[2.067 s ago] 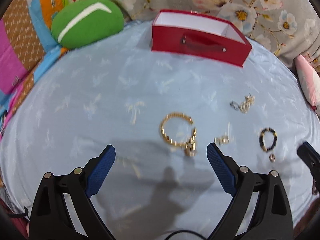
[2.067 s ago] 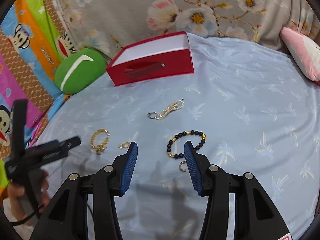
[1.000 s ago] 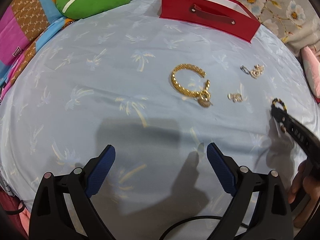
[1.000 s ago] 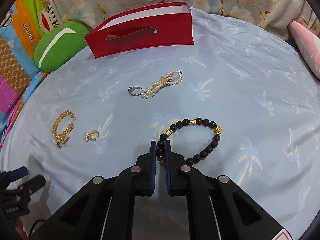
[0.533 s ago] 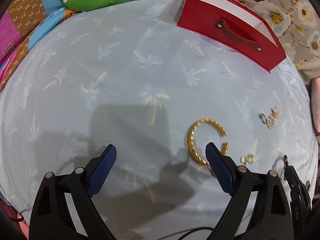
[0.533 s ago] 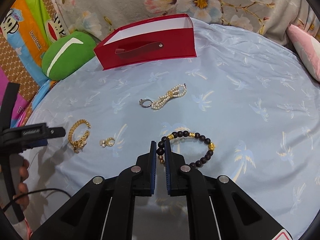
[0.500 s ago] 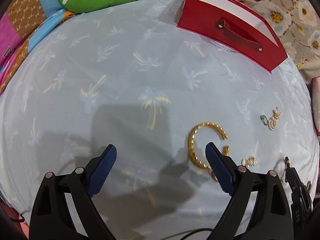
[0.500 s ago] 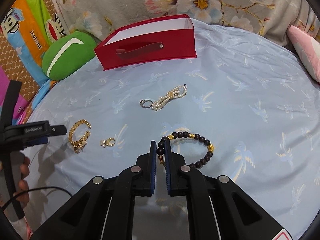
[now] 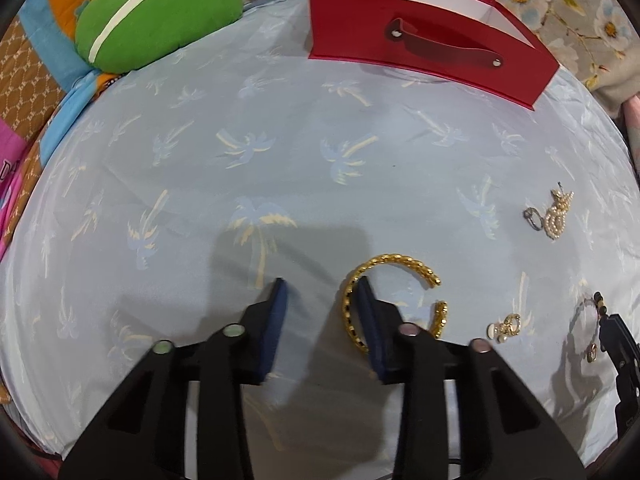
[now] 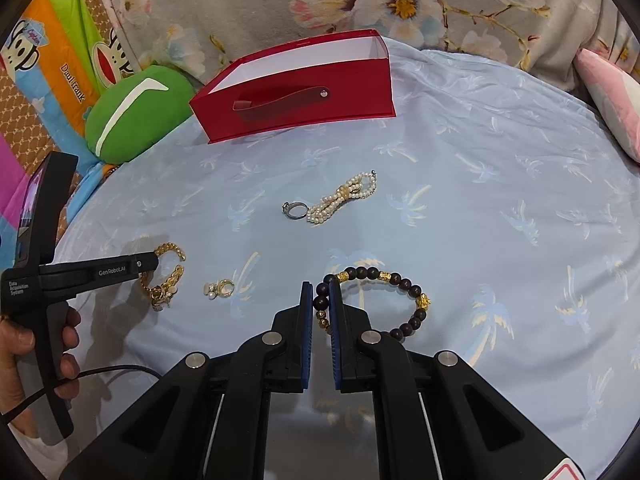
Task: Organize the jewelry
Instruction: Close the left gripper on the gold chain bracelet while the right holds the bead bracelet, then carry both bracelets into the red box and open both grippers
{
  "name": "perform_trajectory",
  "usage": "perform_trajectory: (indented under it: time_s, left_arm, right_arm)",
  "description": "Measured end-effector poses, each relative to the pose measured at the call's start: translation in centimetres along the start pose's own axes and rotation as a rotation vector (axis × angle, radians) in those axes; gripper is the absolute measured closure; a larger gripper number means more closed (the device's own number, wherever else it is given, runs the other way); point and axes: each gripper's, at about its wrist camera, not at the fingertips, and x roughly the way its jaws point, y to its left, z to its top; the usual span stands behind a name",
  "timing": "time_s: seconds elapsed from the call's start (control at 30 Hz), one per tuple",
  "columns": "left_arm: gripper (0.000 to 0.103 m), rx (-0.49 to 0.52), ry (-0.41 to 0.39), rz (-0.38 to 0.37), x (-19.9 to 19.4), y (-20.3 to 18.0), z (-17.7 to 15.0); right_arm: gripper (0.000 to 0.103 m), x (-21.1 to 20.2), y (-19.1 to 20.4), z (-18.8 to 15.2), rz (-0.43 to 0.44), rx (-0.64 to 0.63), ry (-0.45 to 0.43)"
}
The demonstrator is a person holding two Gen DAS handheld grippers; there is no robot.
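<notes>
A: We note the right tongs (image 10: 320,300) stay clenched on the beaded bracelet (image 10: 376,300), which lies on the bed (image 10: 500,160).

B: The left tongs (image 9: 322,312) have narrowed but remain released, one pad inside the gold bangle (image 9: 390,296). Nothing has reached the red box (image 10: 296,92).

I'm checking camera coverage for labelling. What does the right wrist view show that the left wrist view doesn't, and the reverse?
Only the right wrist view shows the whole dark beaded bracelet pinched in the right gripper, and the person's hand. Only the left wrist view shows the left gripper with one finger inside the gold chain bracelet. Both show the red box, pearl bracelet, silver ring, pearl ring and green cushion.
</notes>
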Motion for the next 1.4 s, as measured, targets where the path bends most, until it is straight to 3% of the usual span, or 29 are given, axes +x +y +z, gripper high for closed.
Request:
perform_trajectory:
  time_s: [0.07, 0.17, 0.47, 0.77, 1.1, 1.23, 1.4]
  left_arm:
    - [0.088, 0.027, -0.01, -0.006, -0.1, -0.6, -0.2]
    - [0.098, 0.052, -0.018, -0.016, -0.2, -1.1, -0.4]
    - [0.1, 0.067, -0.037, -0.072, -1.1, -1.9, -0.6]
    - [0.1, 0.079, -0.153, -0.11, -7.1, -1.0, 1.2]
    - [0.1, 0.087, -0.342, -0.095, -14.7, 0.0, 5.7]
    - [0.1, 0.094, -0.402, -0.084, -16.2, -0.2, 7.9]
    - [0.1, 0.097, -0.461, -0.06, -16.9, -0.7, 11.5]
  right_arm:
    - [0.096, 0.0, 0.0, 0.0, 0.002, 0.001, 0.0]
    - [0.096, 0.0, 0.0, 0.0, 0.003, 0.001, -0.001]
    - [0.096, -0.5, -0.1, 0.0, 0.006, 0.014, -0.014]
    - [0.096, -3.2, -0.3, 2.0, -0.013, -0.005, -0.095]
    - [0.096, -6.7, 1.2, 8.2, 0.027, -0.072, -0.233]
    - [0.096, -7.2, 1.3, 11.8, 0.085, -0.063, -0.269]
    - [0.096, -6.5, 2.2, 16.6, 0.077, -0.097, -0.317]
